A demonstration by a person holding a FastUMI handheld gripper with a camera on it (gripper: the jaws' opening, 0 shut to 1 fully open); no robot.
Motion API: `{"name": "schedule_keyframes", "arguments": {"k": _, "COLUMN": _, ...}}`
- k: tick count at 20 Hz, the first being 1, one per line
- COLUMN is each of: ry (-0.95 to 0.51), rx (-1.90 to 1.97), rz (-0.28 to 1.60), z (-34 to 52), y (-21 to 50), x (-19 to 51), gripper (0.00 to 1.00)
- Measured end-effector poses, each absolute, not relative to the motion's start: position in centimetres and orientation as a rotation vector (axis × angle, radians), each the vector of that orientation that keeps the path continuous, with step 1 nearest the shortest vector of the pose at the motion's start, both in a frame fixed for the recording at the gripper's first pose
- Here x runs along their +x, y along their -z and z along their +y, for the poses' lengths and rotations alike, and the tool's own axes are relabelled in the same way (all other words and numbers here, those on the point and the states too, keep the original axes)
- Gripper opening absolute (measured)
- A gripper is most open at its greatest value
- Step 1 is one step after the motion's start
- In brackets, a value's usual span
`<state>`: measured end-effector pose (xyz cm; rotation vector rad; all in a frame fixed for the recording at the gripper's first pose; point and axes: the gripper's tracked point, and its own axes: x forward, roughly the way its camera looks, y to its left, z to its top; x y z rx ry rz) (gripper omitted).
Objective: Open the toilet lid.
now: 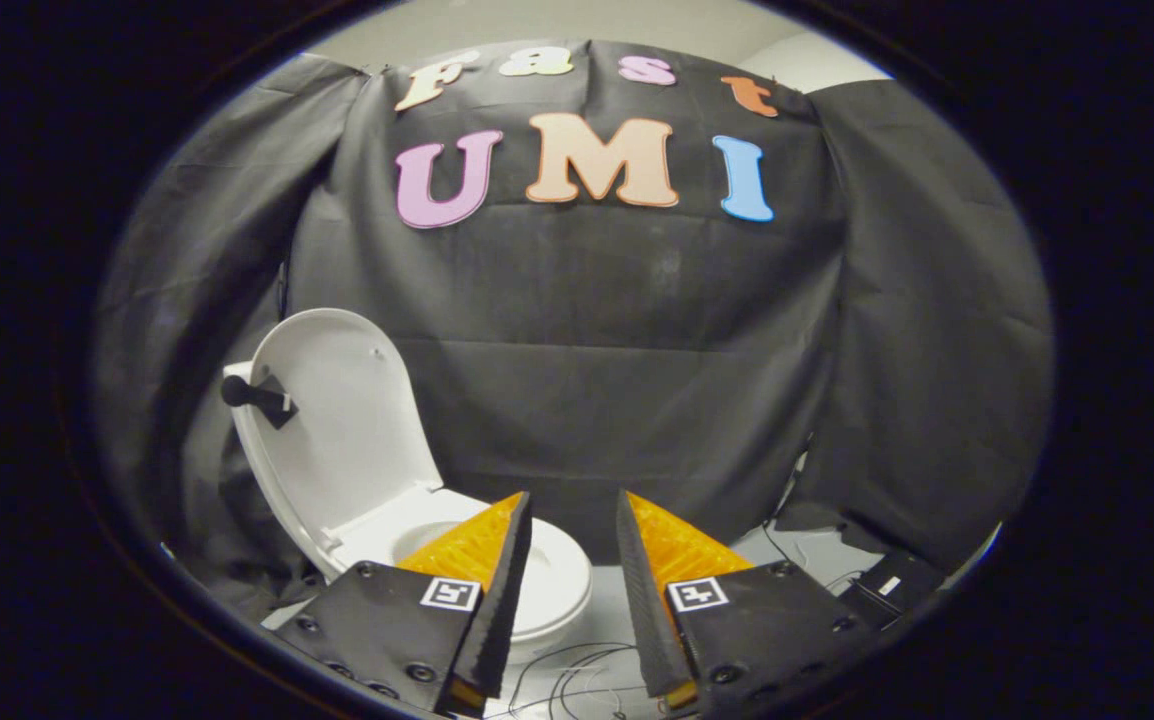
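- Gripper view is showing the toilet lid [342, 420] already standing upright, beyond your left finger.
- Your gripper [574, 520] is hanging released, grasping nothing.
- Be backing off gently, avoiding the toilet bowl [552, 585].

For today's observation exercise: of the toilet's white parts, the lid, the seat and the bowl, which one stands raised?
The lid: it stands upright, while the seat lies flat on the bowl. The open gripper holds nothing.

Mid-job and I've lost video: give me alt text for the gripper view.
The white toilet lid stands raised above the seat and bowl, against the black cloth wall. The gripper is open, its fingers apart and holding nothing, with the toilet beyond them and cables on the floor.
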<state>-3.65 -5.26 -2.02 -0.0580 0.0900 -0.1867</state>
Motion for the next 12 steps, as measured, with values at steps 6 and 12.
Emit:
{"name": "schedule_keyframes", "arguments": {"k": 6, "ry": 0.106, "rx": 0.002, "rz": 0.122, "z": -3.7, "y": 2.8, "x": -6.7, "gripper": 0.54}}
{"name": "schedule_keyframes", "arguments": {"k": 12, "ry": 0.097, "rx": -0.028, "rz": 0.036, "z": -3.3, "y": 0.8, "x": -7.8, "gripper": 0.52}}
